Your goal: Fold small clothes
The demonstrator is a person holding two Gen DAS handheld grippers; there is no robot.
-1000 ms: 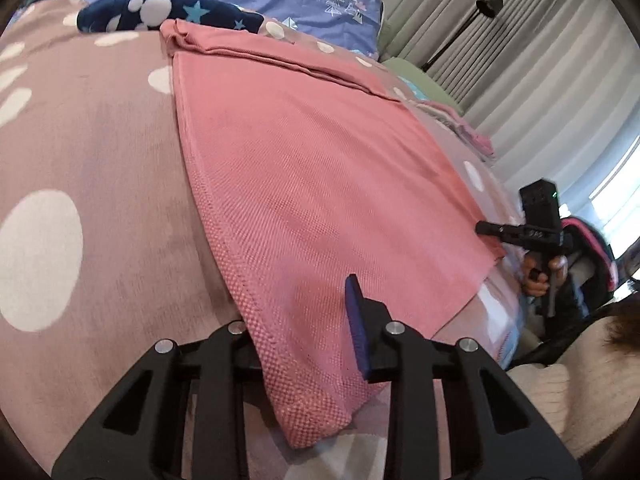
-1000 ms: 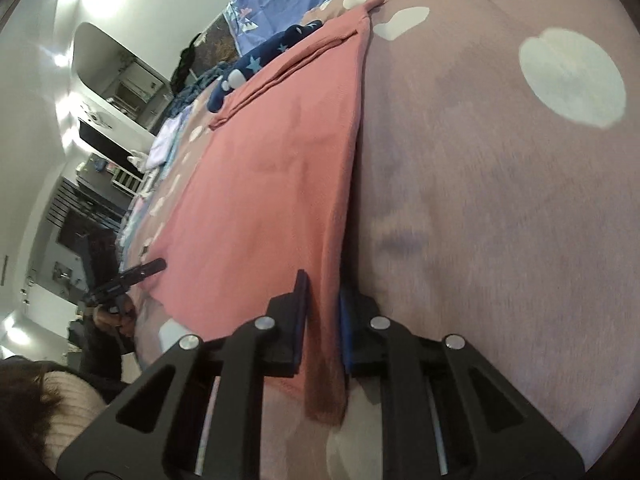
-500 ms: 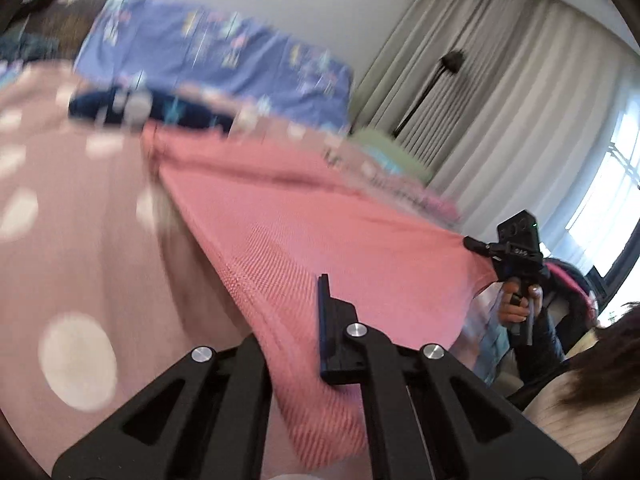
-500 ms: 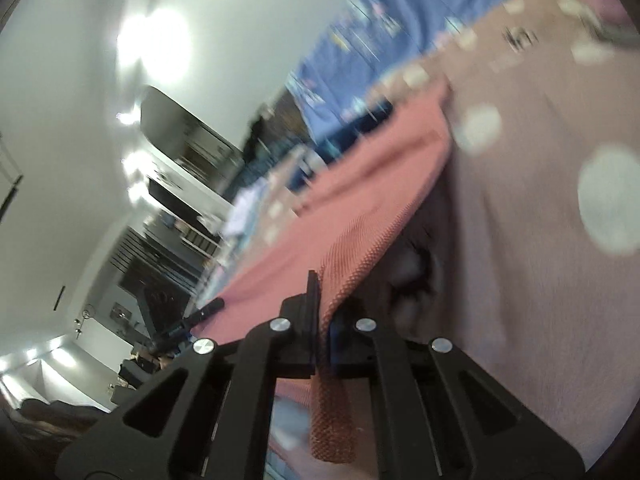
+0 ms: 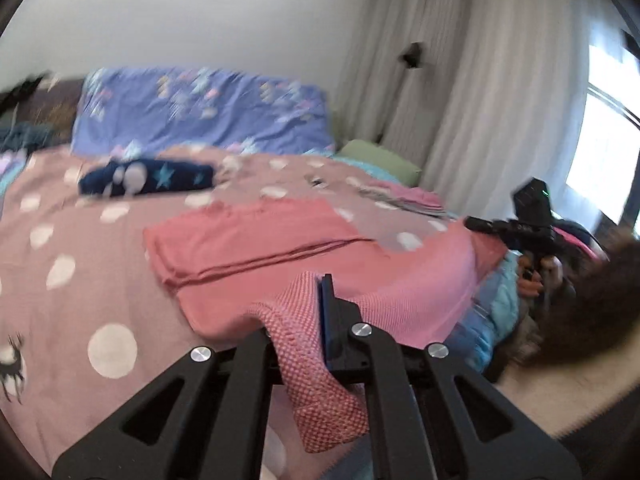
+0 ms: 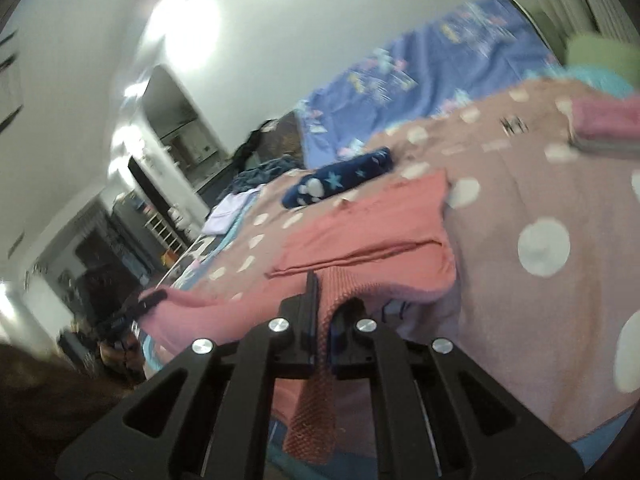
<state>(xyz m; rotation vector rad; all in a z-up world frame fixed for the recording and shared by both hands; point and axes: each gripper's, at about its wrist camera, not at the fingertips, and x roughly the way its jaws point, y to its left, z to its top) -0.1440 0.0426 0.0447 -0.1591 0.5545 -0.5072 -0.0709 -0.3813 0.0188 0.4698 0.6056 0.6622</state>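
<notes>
On the near edge of the dotted bed cover [image 5: 60, 312], the pink cloth [image 5: 256, 248] no longer lies flat as it did a second ago: its near hem is lifted clear while the far part rests on the cover. Left gripper [image 5: 308, 320] and right gripper [image 6: 324, 320] have each clamped onto a near corner, jaws together on the fabric.
</notes>
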